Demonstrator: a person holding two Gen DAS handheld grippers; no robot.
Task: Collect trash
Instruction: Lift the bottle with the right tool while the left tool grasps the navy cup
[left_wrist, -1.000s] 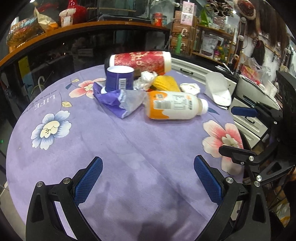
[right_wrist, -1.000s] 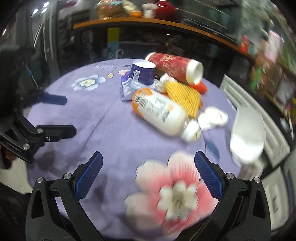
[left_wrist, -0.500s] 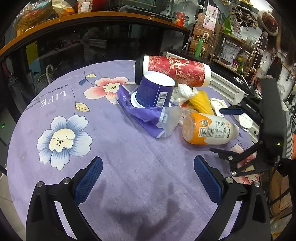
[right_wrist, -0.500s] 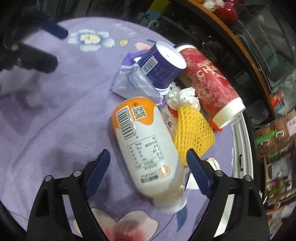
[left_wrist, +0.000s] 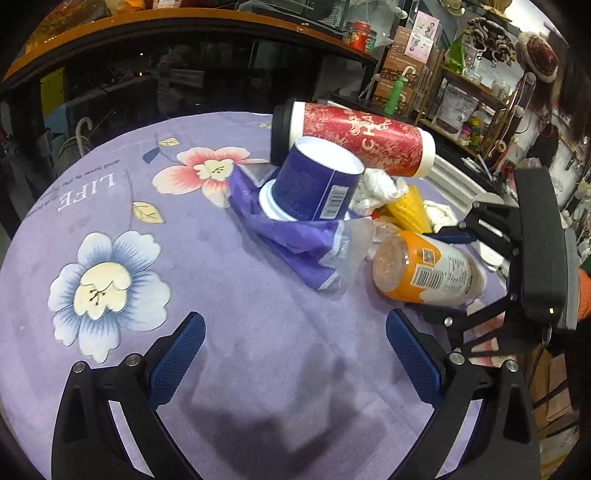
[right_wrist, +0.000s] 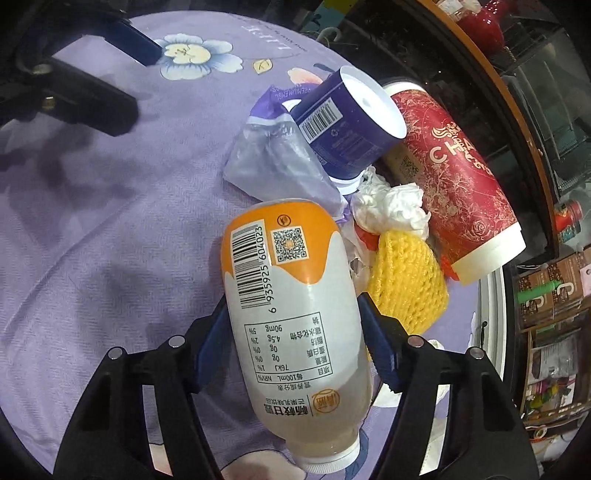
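Now, in the space of half a second, my right gripper (right_wrist: 295, 343) had gone from straddling the orange-and-white bottle (right_wrist: 295, 295) with its fingers set wide to pressing both blue pads against the bottle's flanks, roughly at mid-body, with the white cap pointing back toward the camera. A second before that it had only been hovering short of the pile with the jaws spread, so this was the closing step of the first pick. From the left wrist view the same bottle (left_wrist: 424, 273) lay on its side at the near right edge of the heap, and I could not tell whether it had left the purple floral tablecloth (left_wrist: 258, 332) or was merely clamped in place. My left gripper (left_wrist: 295, 354) held nothing; its fingers stood wide apart above bare cloth, and over the second it had drifted nearer the pile and swung round to face it. The remaining trash sat bunched together: the blue paper cup (left_wrist: 317, 181) upside down on the purple wrapper (left_wrist: 295, 243), the red cylindrical canister (left_wrist: 354, 144) lying behind it, the crumpled white tissue (right_wrist: 388, 210) and the yellow foam net (right_wrist: 406, 284) just beside the bottle. I judged the task barely begun, with one item secured and everything else untouched. The smooth, rounded bottle seemed liable to slip or pivot in the pads on lifting.
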